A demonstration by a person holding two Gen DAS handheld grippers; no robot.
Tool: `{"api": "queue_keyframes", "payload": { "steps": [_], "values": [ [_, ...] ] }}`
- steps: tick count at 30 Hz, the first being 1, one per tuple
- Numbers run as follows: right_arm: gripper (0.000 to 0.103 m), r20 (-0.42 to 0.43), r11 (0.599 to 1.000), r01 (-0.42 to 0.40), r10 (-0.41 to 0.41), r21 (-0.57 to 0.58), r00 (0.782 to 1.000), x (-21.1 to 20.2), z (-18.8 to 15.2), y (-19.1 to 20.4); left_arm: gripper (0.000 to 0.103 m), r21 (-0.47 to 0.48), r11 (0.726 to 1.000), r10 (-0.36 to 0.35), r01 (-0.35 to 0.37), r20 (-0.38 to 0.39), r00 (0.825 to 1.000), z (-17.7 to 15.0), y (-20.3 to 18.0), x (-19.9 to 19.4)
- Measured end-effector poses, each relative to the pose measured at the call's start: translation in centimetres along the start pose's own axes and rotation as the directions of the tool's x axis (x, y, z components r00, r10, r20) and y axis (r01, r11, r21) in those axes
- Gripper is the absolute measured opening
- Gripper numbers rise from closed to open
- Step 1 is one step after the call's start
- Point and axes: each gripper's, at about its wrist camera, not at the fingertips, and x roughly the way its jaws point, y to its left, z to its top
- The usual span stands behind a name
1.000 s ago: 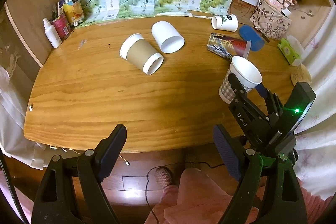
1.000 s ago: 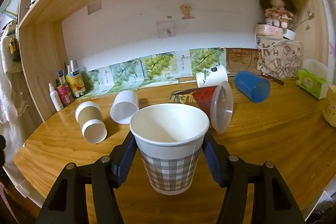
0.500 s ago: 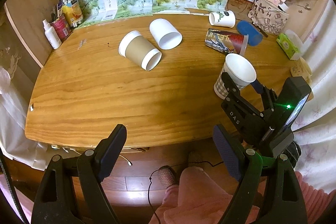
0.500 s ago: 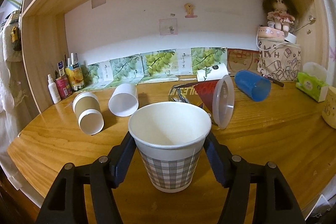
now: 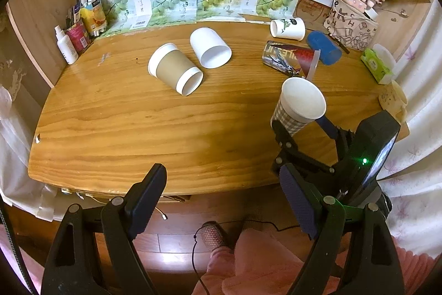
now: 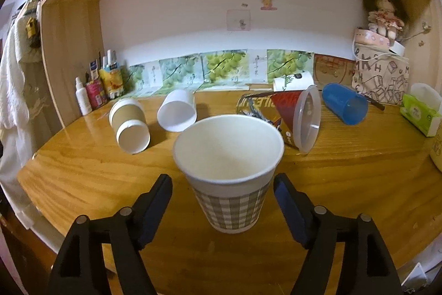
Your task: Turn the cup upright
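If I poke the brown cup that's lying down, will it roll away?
Probably, yes. The brown cup lies on its side on the smooth table, so a poke should roll it. It's wider at one end, so it would likely curve rather than go straight. It looks like empty paper, so it is probably light and easy to squash.

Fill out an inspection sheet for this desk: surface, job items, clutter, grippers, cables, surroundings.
Surface: wooden table, glossy.
Job items: checked cup upright; brown-sleeved cup, white cup, blue cup, lidded printed cup and leaf-print cup all lie on their sides.
Clutter: bottles at the far left, tissue pack, lettered bag, both on the right.
Grippers: right gripper open, fingers clear of the checked cup; left gripper open, empty, off the table's near edge.
Cables: black cable on the floor.
Surroundings: doll, grape prints, shelf above.
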Motion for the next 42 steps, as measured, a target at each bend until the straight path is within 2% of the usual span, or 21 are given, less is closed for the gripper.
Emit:
{"api": "queue_keyframes", "payload": {
  "steps": [6,9,13,18,24,28,31,34,37,39,42],
  "values": [
    [0.082,-0.099,0.999,-0.040,0.041,0.014,0.994,0.1,-0.9,-0.9,0.087,-0.047,0.999,0.025,-0.027,-0.038,0.999,0.9,-1.0,0.9],
    [0.082,-0.155,0.999,-0.049,0.051,0.015,0.987,-0.7,-1.4,-1.7,0.087,-0.080,0.996,0.034,-0.037,-0.033,0.999,1.3,-1.3,0.9],
    [0.083,-0.218,0.998,-0.056,0.059,0.016,0.974,-2.9,-0.9,-3.2,0.087,-0.109,0.991,0.082,-0.082,0.002,0.997,2.1,-2.1,0.3],
    [0.084,-0.294,0.999,-0.036,0.044,0.032,0.955,-6.5,2.3,-5.6,0.087,-0.129,0.987,0.108,-0.100,0.054,0.993,2.6,-3.4,-0.8],
    [0.085,-0.334,0.999,0.001,0.017,0.054,0.943,-10.4,7.2,-7.3,0.087,-0.117,0.987,0.121,-0.109,0.102,0.987,2.8,-5.1,-2.4],
    [0.085,-0.341,0.996,0.023,0.008,0.086,0.940,-12.5,9.4,-8.0,0.087,-0.112,0.990,0.102,-0.086,0.150,0.983,2.8,-6.2,-4.3],
    [0.085,-0.333,0.988,0.027,0.025,0.151,0.943,-14.1,10.5,-8.5,0.087,-0.109,0.991,0.102,-0.082,0.187,0.977,2.7,-6.9,-5.5],
    [0.085,-0.310,0.980,0.023,0.041,0.199,0.950,-15.5,11.1,-8.8,0.087,-0.111,0.991,0.105,-0.080,0.239,0.965,2.4,-7.5,-7.0],
    [0.085,-0.264,0.985,0.035,0.012,0.171,0.964,-16.9,11.6,-8.3,0.087,-0.109,0.990,0.116,-0.087,0.300,0.947,2.0,-8.1,-8.6],
    [0.085,-0.215,0.989,0.039,-0.007,0.146,0.977,-18.1,11.9,-7.9,0.090,-0.108,0.989,0.136,-0.104,0.350,0.927,1.5,-8.4,-9.6],
    [0.088,-0.137,0.992,0.040,-0.024,0.118,0.990,-19.7,12.2,-7.5,0.094,-0.143,0.980,0.187,-0.139,0.420,0.888,0.9,-8.7,-11.2]
  ]
}}
